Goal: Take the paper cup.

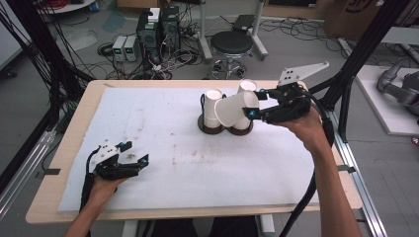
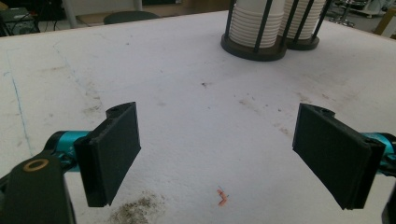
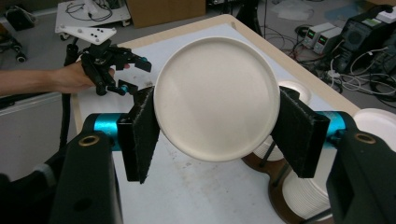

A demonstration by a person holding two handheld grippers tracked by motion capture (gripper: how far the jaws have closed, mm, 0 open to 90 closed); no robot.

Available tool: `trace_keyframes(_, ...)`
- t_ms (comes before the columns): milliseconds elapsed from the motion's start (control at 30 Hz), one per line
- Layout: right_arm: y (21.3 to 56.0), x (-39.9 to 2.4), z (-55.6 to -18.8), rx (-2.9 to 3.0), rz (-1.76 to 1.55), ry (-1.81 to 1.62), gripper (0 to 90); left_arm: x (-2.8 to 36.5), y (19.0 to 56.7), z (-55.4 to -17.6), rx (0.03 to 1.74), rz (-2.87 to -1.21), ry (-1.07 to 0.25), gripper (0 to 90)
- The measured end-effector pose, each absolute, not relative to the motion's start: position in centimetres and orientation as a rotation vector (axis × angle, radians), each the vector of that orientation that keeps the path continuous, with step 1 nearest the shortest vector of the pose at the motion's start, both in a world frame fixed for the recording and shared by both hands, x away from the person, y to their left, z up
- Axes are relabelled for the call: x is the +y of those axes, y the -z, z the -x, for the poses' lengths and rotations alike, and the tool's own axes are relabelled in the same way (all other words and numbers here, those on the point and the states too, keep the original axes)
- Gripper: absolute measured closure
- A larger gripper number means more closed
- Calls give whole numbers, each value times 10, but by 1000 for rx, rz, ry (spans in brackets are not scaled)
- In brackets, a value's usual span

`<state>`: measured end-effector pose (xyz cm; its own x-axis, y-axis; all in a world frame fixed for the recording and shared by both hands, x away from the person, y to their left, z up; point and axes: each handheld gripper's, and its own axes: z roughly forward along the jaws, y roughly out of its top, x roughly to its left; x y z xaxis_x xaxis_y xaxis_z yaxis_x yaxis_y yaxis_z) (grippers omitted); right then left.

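Near the tabletop's far right corner, the right tongs (image 1: 254, 103) pinch a white paper cup (image 1: 236, 109) on its side, just above the cup rack (image 1: 225, 127). By the near left corner, the left tongs (image 1: 133, 153) rest spread, empty.

No text, label, brand, number or sign can be read in any of the views. The instruments on the floor (image 3: 322, 32) carry small lit displays, but their digits are too small and blurred to make out. A cardboard box (image 1: 353, 15) at the far right of the high view bears a dark printed mark, cut off and unreadable. The paper cup (image 3: 217, 98), the cup stacks (image 2: 257, 23) and the grippers show no print.
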<state>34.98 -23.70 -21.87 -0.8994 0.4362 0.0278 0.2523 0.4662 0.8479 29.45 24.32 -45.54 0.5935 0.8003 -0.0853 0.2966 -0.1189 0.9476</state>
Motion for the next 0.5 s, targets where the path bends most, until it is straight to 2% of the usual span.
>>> trace_keyframes(500,276,-230,-345,2503,-585,-1564,370,243,455,-295,914,-1694,-556,149)
